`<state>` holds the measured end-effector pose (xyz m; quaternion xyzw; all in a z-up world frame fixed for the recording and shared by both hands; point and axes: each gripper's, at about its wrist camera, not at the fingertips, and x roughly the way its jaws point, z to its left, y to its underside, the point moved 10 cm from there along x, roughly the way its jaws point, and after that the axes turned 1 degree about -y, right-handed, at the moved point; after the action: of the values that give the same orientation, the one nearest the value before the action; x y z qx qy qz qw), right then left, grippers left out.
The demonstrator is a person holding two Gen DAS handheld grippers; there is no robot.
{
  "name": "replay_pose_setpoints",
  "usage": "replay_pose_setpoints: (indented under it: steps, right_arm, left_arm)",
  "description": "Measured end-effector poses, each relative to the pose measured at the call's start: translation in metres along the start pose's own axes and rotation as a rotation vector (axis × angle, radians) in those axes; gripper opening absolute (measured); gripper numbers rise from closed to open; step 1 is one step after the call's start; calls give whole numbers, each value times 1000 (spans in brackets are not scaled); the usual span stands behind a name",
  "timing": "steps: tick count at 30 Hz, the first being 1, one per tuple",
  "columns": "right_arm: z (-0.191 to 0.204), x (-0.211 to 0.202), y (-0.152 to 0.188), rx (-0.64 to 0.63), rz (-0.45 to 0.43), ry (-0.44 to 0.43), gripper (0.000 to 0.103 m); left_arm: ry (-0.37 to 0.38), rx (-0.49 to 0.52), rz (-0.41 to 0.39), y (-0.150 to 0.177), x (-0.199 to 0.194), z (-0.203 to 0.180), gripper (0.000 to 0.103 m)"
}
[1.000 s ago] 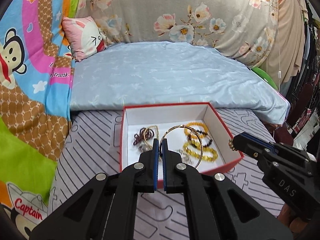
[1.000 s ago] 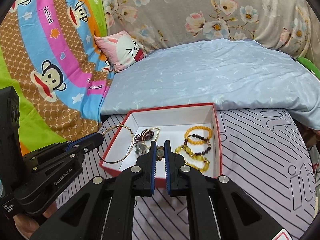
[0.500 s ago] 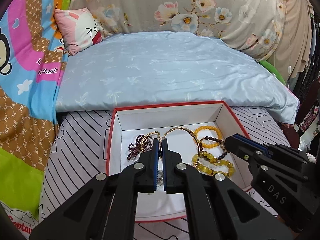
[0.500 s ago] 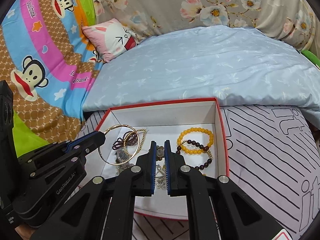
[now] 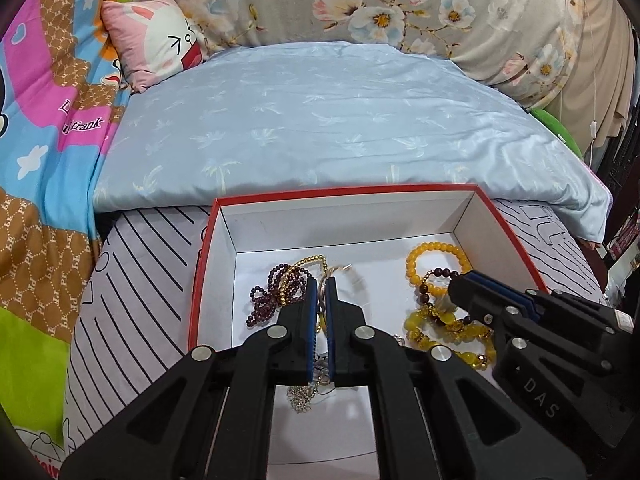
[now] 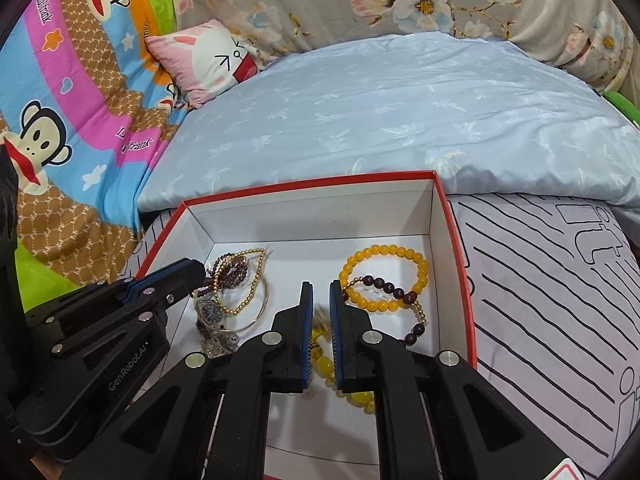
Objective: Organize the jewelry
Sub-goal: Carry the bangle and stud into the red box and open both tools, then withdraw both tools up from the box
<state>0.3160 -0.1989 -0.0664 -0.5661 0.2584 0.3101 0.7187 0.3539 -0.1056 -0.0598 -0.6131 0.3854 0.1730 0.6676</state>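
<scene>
Red-rimmed and white inside, the box point(image 5: 516, 236) sits on the striped cover by the blue pillow, with the jewelry already in it. The left gripper point(image 5: 321, 292) is pinched on the thin gold hoop point(image 5: 348, 269) over the beaded chains point(image 5: 280, 288) near the box's left wall. The right gripper point(image 6: 320, 300) hangs above the yellow bead bracelets point(image 6: 384, 276) toward the right wall; its jaws are opening, and no piece can be seen clamped between them. To set the hoop down well, I would lower it flat onto a bare part of the floor, clear of the chains, then part the fingers slowly so nothing snags.
</scene>
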Motion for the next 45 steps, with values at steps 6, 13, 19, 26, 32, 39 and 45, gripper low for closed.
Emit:
replay_pose_setpoints:
  steps: [6, 13, 19, 26, 32, 39, 45]
  right_arm:
    - [4, -5, -1, -14, -10, 11, 15]
    - [7, -16, -4, -28, -40, 37, 35]
    - [5, -28, 1, -24, -52, 77, 41]
    - [6, -40, 11, -45, -55, 118, 42]
    - [8, -54, 17, -42, -66, 140, 44]
    - [2, -72, 25, -22, -84, 173, 56]
    - [-8, -84, 37, -7, -99, 236, 71]
  left_arm:
    - [-22, 4, -5, 0, 1, -1, 10]
    - [-49, 0, -18, -1, -7, 1, 26]
    - [-71, 0, -36, 1, -20, 4, 32]
    - [-96, 18, -26, 12, -30, 2, 34]
    - [-102, 13, -34, 19, -44, 1, 34]
    - [-143, -23, -49, 26, -59, 10, 58]
    - [-177, -30, -42, 36, -65, 13, 70]
